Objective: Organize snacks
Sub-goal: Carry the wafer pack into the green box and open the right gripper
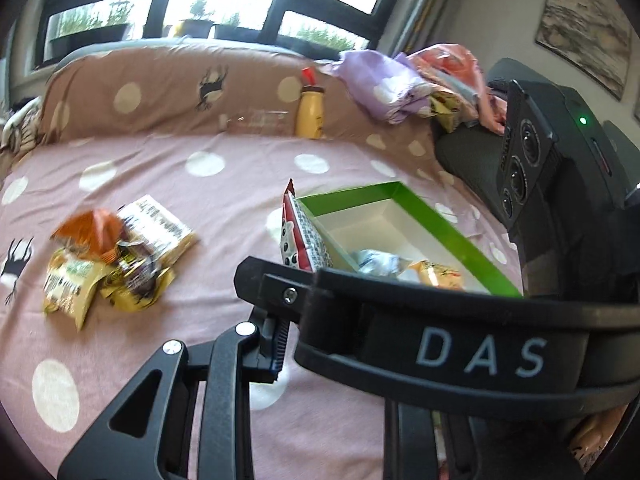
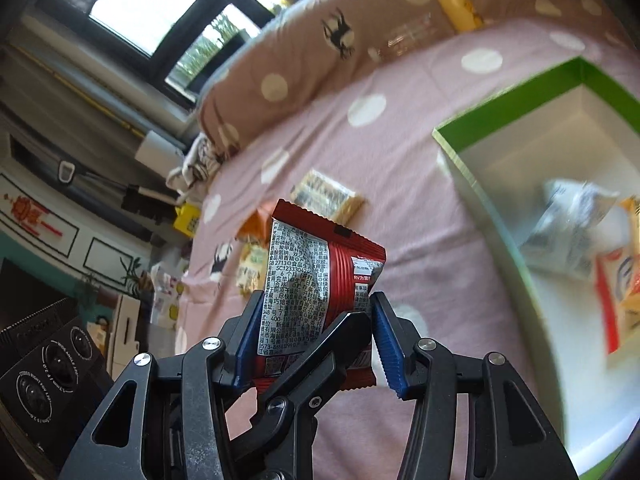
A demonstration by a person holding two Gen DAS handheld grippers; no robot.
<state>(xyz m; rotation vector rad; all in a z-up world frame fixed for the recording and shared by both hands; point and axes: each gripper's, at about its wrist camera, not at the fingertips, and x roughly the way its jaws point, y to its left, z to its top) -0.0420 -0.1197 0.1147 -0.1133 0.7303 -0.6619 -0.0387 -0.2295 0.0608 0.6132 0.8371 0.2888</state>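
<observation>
Red crinkled foil, printed with dense white text, marked the snack packet (image 2: 320, 280) clamped upright between the right gripper's (image 2: 316, 336) blue ribbed pads, its serrated top edge standing above the fingers. The left gripper (image 1: 280, 336) was clenched tight, a black band marked "DAS" (image 1: 460, 332) crossing in front of it; whether it gripped anything could not be told. Just right of the held packet lay the green-rimmed cardboard box (image 2: 500, 104), white inside, with several glossy packets on its floor. Loose snack packets (image 1: 112, 256), orange and yellow, sat heaped on the pink polka-dot bedsheet (image 1: 224, 184), well apart from the box.
</observation>
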